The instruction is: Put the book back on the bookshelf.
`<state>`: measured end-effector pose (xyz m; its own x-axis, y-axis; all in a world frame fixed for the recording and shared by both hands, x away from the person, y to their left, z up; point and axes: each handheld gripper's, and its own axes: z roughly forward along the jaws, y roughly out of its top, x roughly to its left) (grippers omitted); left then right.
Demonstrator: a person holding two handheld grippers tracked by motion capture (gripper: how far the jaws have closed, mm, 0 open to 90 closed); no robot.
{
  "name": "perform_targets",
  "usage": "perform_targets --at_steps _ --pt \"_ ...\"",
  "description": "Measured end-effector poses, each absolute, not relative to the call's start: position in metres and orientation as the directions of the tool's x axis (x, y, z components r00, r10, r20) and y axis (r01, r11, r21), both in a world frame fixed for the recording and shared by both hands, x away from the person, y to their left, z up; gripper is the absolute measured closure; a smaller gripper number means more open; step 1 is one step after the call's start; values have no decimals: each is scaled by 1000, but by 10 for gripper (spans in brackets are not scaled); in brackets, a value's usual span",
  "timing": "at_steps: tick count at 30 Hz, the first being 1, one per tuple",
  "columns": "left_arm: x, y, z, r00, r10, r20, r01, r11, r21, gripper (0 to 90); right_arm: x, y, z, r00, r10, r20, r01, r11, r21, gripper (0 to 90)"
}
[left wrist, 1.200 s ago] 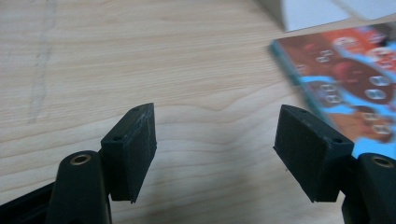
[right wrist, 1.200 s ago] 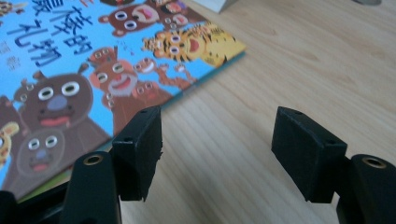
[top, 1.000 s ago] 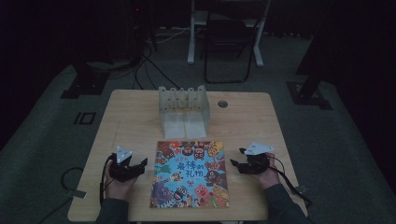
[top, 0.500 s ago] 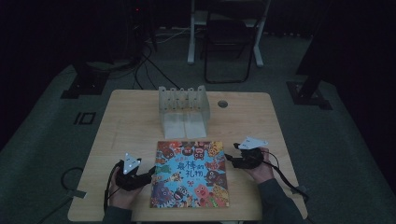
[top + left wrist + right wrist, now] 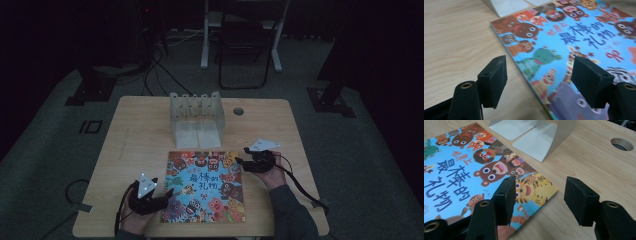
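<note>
A dim room with dark floor and cables surrounds a light wooden table [image 5: 140,130], on whose near half a colourful picture book [image 5: 205,185] lies flat, cover up, crowded with cartoon animals. The left gripper [image 5: 167,194] sits at the book's left edge, low near the front corner; its jaws stand apart, straddling that edge in the left gripper view with nothing pressed between them. The right gripper [image 5: 240,161] is at the book's upper right corner, its jaws having just been closing yet parted, the corner lying below the gap and untouched by the pads. Behind the book stands a pale metal book rack [image 5: 197,116], and a round cable hole [image 5: 238,111] lies beside it
</note>
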<state>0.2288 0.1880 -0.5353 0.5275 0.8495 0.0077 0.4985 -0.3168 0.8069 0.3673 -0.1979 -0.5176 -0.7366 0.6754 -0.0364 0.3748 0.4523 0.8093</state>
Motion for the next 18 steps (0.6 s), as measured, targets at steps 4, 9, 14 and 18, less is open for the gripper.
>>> perform_targets --at_steps 4,9,14,18 --pt "220 183 -540 558 830 0 498 -335 800 276 377 -192 -520 -732 681 -16 394 442 806 450" --pt "208 178 -544 588 809 1 490 -357 795 246 390 -188 -524 -716 697 42 436 399 807 454" --pt "195 172 -550 616 788 11 487 -391 781 203 400 -182 -530 -705 707 59 463 395 794 453" --pt "189 168 -554 636 772 12 486 -412 770 176 407 -179 -538 -695 714 88 492 382 782 452"
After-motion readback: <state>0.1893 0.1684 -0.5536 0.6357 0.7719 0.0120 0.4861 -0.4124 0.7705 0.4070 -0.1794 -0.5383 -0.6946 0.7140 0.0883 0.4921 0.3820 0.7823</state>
